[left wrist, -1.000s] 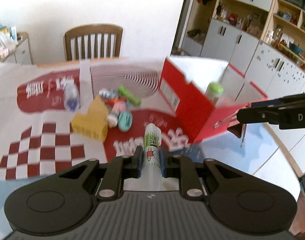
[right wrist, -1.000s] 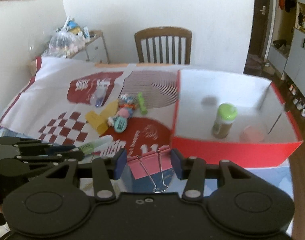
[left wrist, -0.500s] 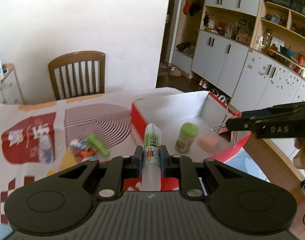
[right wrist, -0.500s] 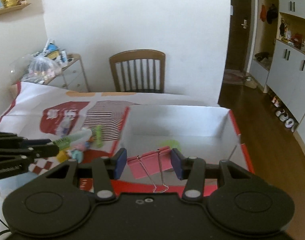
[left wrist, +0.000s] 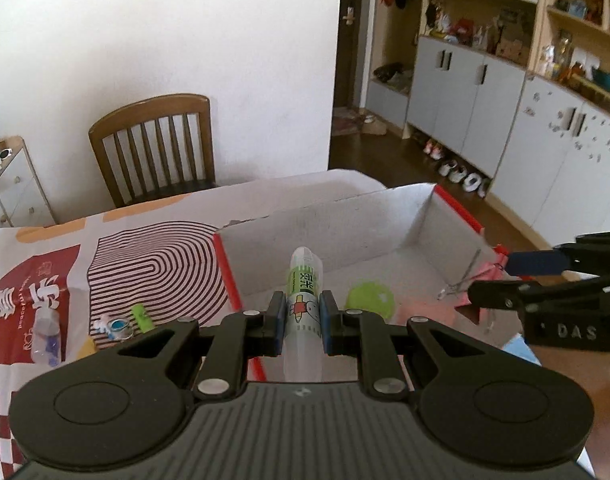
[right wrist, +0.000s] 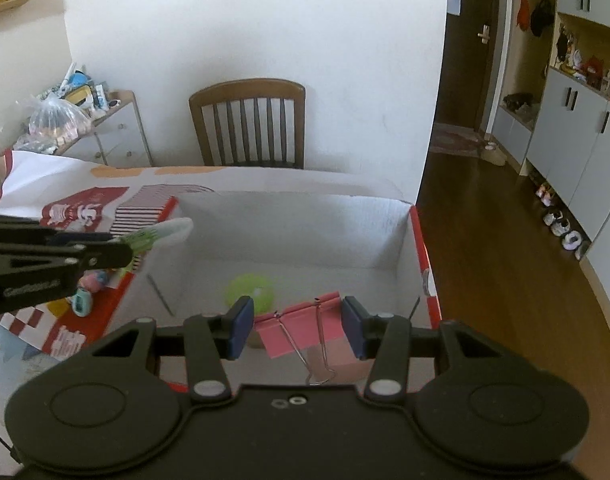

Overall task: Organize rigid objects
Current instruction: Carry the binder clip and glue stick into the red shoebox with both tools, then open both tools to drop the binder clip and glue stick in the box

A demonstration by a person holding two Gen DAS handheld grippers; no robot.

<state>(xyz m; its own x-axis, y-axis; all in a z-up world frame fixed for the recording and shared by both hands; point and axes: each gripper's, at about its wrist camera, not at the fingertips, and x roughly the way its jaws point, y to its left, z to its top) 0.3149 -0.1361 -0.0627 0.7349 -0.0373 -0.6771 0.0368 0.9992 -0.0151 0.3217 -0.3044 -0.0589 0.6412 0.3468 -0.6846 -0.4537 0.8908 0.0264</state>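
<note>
My left gripper (left wrist: pixel 301 316) is shut on a white glue tube (left wrist: pixel 303 280) with a green label, whose tip points forward over the red box (left wrist: pixel 325 224) with a white inside. In the right wrist view this gripper (right wrist: pixel 117 248) and the tube (right wrist: pixel 169 230) hang over the box's left wall. My right gripper (right wrist: pixel 297 326) is shut on a pink binder clip (right wrist: pixel 305 332), held above the box (right wrist: pixel 305 220); the left wrist view shows that gripper (left wrist: pixel 493 280) at the box's right side. A green-lidded jar (right wrist: pixel 251 288) stands inside the box, with a pink object (left wrist: pixel 425 312) beside it.
Left of the box, the patterned tablecloth (left wrist: pixel 153 256) holds a small clear bottle (left wrist: pixel 47 336), a green piece (left wrist: pixel 141 318) and small toys (right wrist: pixel 83 300). A wooden chair (right wrist: pixel 249 124) stands behind the table. Grey cabinets (left wrist: pixel 465 92) line the right wall.
Both grippers have swung rightward from above the tablecloth's loose items to above the box. The tube and the binder clip have stayed in their grips.
</note>
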